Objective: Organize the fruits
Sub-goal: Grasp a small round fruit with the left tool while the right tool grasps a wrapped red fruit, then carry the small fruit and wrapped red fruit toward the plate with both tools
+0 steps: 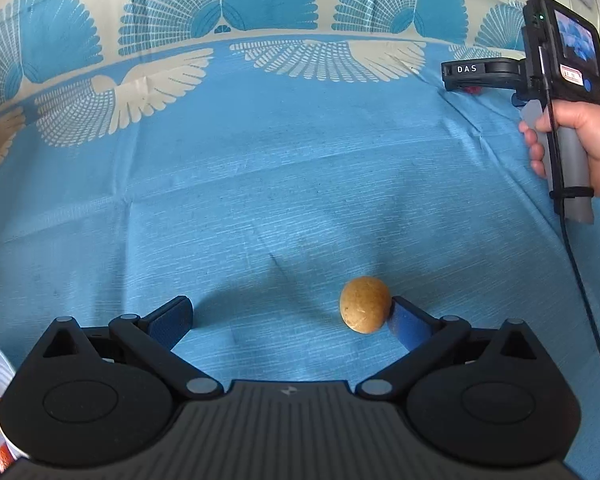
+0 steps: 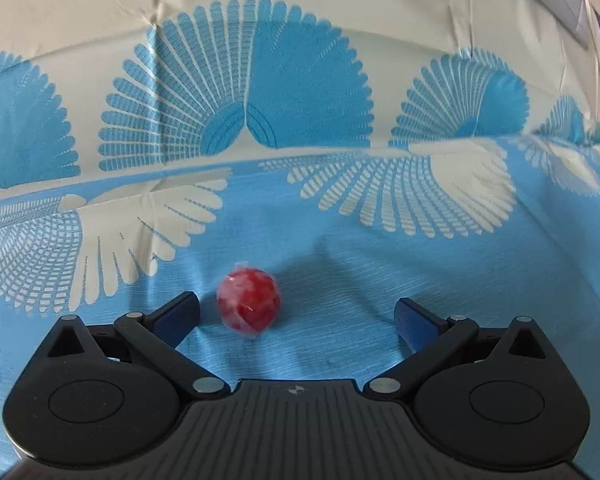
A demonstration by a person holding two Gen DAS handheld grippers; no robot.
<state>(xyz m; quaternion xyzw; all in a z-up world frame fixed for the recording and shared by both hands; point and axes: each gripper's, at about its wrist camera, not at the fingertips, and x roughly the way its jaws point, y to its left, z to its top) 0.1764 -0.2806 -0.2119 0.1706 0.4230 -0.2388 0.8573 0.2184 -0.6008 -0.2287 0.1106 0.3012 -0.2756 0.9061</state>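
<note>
While both tools sit low over the blue patterned cloth [image 1: 260, 184], the left hand-held gripper [image 1: 292, 314] is spread wide, its right blue pad touching or just beside a round tan fruit [image 1: 365, 304] that lies between the fingers, well off toward that pad. That fruit looks firm, matte and light, with a dry, faintly speckled skin; I judge it will roll readily on the cloth, so the pads should close across its widest middle. The right hand-held gripper [image 2: 298, 312] is likewise spread, with a red fruit [image 2: 248, 304] between its fingers, nearer the left pad and apart from both. This red fruit seems wrapped in a clear or whitish film, though blur hides detail; I expect a slippery, slightly yielding surface that wants a gentle squeeze at its equator. Beyond the tan fruit, in the left wrist view, the right tool's body bears the white letters "DAS"; a small red-and-white label below its screen is unreadable.
</note>
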